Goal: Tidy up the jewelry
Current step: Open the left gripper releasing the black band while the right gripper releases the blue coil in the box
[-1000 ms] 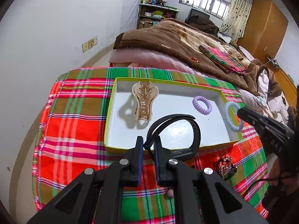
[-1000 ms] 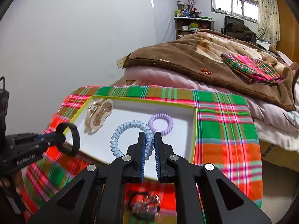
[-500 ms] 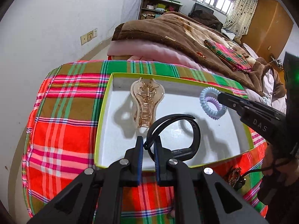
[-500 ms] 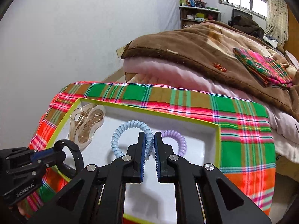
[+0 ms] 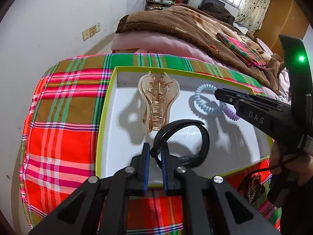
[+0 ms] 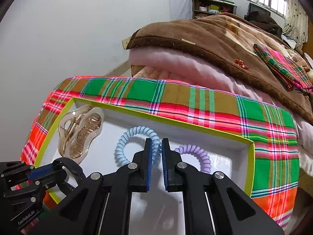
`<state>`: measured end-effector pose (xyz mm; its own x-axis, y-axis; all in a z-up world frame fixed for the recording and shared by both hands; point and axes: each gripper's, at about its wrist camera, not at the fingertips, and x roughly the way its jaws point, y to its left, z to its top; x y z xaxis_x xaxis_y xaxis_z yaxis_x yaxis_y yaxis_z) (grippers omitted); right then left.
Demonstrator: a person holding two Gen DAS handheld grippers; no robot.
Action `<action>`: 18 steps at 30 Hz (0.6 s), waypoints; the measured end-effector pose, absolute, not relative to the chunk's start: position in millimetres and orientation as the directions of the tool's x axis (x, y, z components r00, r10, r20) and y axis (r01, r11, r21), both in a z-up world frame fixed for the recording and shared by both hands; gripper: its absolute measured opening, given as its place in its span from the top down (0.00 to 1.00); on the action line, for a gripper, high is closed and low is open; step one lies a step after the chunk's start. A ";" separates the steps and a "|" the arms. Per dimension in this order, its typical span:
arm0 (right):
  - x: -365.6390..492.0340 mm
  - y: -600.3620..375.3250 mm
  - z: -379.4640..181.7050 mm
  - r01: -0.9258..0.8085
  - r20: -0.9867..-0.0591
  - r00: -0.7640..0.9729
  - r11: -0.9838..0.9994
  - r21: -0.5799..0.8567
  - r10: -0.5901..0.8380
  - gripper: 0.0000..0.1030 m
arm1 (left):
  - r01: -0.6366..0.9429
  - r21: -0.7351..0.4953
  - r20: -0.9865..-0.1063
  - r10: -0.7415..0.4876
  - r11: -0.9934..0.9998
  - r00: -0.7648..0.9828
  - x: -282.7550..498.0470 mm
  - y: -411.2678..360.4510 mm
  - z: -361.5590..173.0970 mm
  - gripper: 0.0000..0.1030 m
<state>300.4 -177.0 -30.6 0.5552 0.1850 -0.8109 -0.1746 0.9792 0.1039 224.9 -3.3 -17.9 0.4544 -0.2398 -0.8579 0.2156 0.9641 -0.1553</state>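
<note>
Plaid-covered worktop [image 5: 64, 137] beside a bed [image 6: 215, 45].
Left hand-held gripper [image 5: 155, 152] clenches a black band [image 5: 203, 137]; right hand-held gripper [image 6: 156, 146] clenches a blue coil tie [image 6: 135, 132] over the tray [image 6: 251, 168].

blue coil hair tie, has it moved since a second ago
Yes. The blue coil hair tie, held in the right tongs, went from past the tray's right rim to over the tray floor, beside the purple tie.

Hair claw [image 5: 158, 101]: clear glossy plastic w/ metal spring. Coil ties [image 6: 137, 143]: smooth plastic. Tray [image 5: 109, 105]: matt white card inside. Plaid cloth [image 5: 64, 121]: woven. Blanket [image 6: 225, 39]: fuzzy fleece.
</note>
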 end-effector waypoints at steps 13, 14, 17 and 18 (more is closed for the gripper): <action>305.2 -175.8 -37.7 -0.170 -0.820 0.544 0.980 0.100 0.178 0.91 | 0.204 -0.169 -0.865 -0.244 0.964 0.438 229.0 -2.0 -23.2 0.88; 305.5 -176.4 -38.4 -0.169 -0.822 0.541 0.980 0.103 0.179 0.91 | 0.200 -0.171 -0.866 -0.244 0.965 0.437 229.3 -1.4 -23.6 0.88; 306.3 -177.5 -39.4 -0.166 -0.823 0.538 0.980 0.110 0.183 0.91 | 0.199 -0.172 -0.868 -0.244 0.965 0.433 229.6 -1.1 -24.5 0.88; 306.6 -177.4 -39.6 -0.166 -0.824 0.537 0.980 0.110 0.183 0.91 | 0.201 -0.175 -0.868 -0.247 0.964 0.431 229.7 -1.1 -24.9 0.88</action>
